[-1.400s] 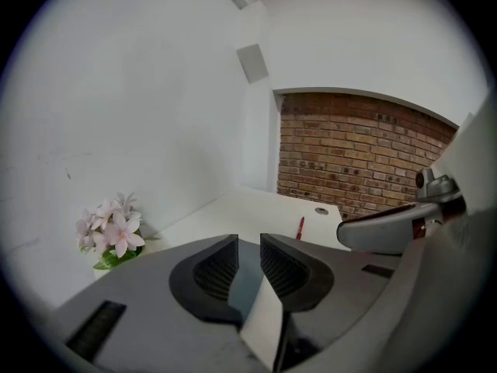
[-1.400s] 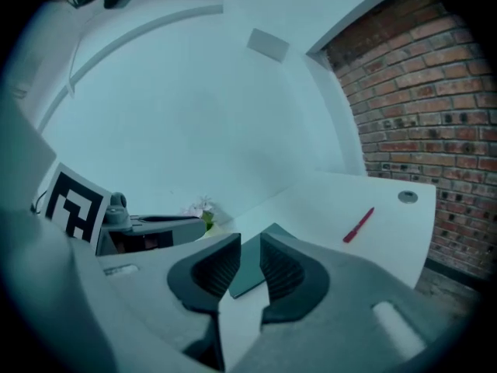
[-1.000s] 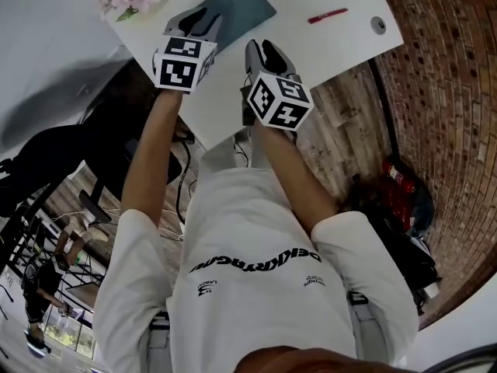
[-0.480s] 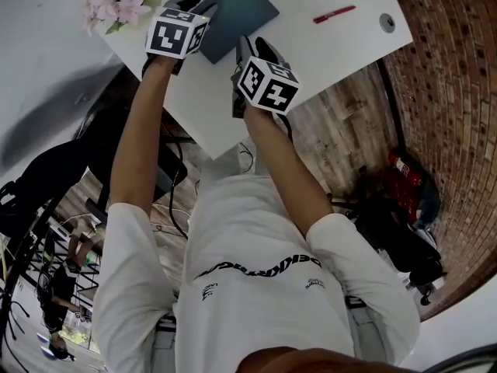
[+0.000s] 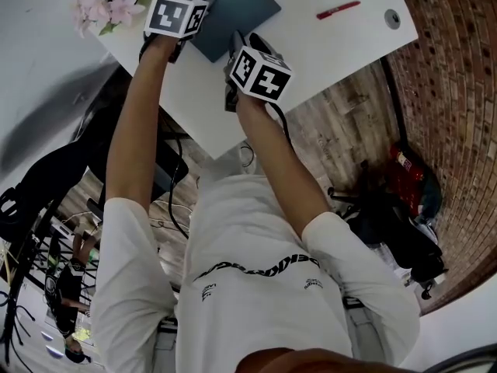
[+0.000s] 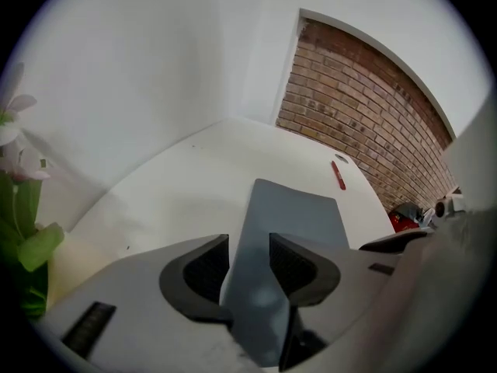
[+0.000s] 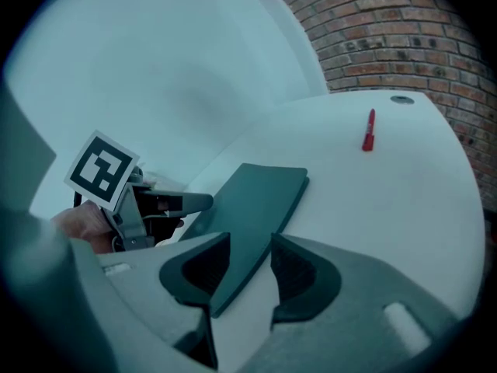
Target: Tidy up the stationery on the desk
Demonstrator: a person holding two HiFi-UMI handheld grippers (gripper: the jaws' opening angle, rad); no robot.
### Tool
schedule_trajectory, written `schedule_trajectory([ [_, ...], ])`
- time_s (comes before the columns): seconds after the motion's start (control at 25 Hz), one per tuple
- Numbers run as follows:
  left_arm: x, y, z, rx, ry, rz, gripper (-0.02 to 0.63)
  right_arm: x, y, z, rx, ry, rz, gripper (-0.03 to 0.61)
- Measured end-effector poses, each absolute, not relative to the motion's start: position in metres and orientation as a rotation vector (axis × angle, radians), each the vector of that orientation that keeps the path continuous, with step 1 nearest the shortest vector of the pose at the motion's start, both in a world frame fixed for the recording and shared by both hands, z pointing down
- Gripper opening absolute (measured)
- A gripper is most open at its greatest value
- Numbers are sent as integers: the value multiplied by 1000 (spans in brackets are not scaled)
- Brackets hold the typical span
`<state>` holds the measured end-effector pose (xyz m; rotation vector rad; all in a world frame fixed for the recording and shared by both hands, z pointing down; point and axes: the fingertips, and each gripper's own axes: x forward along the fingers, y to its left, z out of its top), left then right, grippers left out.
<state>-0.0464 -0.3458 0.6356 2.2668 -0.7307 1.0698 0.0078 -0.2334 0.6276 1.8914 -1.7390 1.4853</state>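
With jaws just opened wide, the left gripper (image 6: pixel 248 243) and right gripper (image 7: pixel 248 243) each straddle an edge of the dark notebook (image 5: pixel 237 8), apparently ungripped, flat on the white desk (image 5: pixel 326 49), red pen (image 5: pixel 338 10) at its three o'clock.

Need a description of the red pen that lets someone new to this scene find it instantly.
Start at the white desk and go to its end nearest the brick wall. There, between the dark notebook and the small round cap in the desktop, lies the red pen. It is the only thin red thing on the desk.
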Motion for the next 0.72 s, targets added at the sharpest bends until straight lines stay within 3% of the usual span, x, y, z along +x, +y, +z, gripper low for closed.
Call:
schedule_trajectory([
  [0.72,-40,-334,652,2201,-498,1157,158,3,-232,652,1776,-1694,1443,141],
])
